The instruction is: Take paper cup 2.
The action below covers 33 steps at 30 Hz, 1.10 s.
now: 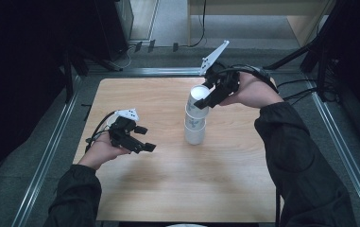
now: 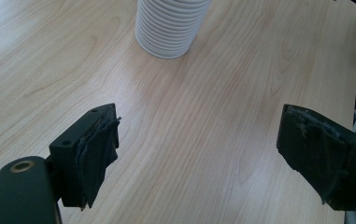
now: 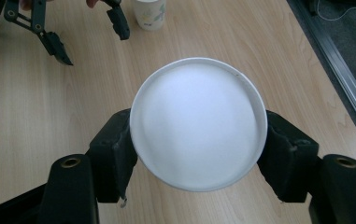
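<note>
A white paper cup [image 3: 198, 128] is seen rim-on between the black jaws of my right gripper [image 3: 198, 144], whose pads press on both its sides. From above, this held cup [image 1: 199, 97] hangs in my right gripper [image 1: 205, 98] over the table's middle. Below it a second white cup [image 1: 194, 130] with a green print stands upright on the table. That standing cup [image 3: 150, 14] is apart from the held one. My left gripper [image 1: 145, 138] hovers left of the standing cup, open and holding nothing. Its jaws [image 2: 199, 154] stand wide, and the cup's ribbed base [image 2: 171, 25] lies ahead.
The light wooden table [image 1: 168, 179] has metal rails [image 1: 50, 146] along its left and right sides. Dark equipment and cables [image 1: 300, 87] lie beyond the far right corner. The person's sleeved forearms reach in from the near edge.
</note>
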Each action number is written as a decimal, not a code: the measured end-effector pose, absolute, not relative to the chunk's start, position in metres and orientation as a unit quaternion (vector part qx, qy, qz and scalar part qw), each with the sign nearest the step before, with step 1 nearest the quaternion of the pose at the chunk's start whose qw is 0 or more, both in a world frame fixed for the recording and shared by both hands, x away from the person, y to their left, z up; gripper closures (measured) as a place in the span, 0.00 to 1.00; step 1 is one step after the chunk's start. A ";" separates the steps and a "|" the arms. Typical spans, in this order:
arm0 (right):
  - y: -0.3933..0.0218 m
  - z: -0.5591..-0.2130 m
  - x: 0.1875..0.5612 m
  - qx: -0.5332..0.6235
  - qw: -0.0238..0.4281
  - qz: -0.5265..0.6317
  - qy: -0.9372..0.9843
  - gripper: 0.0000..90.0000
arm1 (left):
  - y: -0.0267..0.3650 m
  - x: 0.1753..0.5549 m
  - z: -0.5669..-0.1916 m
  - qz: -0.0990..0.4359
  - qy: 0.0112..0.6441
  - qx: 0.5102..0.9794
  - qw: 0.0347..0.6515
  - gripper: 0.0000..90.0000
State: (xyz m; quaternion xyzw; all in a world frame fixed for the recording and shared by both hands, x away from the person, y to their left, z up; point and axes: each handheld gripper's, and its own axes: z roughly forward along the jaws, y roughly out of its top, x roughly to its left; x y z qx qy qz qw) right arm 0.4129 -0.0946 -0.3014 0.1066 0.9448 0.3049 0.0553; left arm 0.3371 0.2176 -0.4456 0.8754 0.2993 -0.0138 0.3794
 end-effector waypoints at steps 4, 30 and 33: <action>-0.097 -0.292 0.407 0.100 0.056 0.315 0.942 0.38 | 0.218 0.337 -0.445 -0.014 0.299 0.875 0.381 0.15; -0.100 -0.359 0.347 0.070 -0.006 0.362 0.929 0.39 | 0.210 0.333 -0.438 -0.020 0.274 0.869 0.411 0.14; -0.102 -0.369 0.345 0.070 -0.004 0.365 0.928 0.39 | 0.207 0.333 -0.439 -0.026 0.267 0.873 0.408 0.14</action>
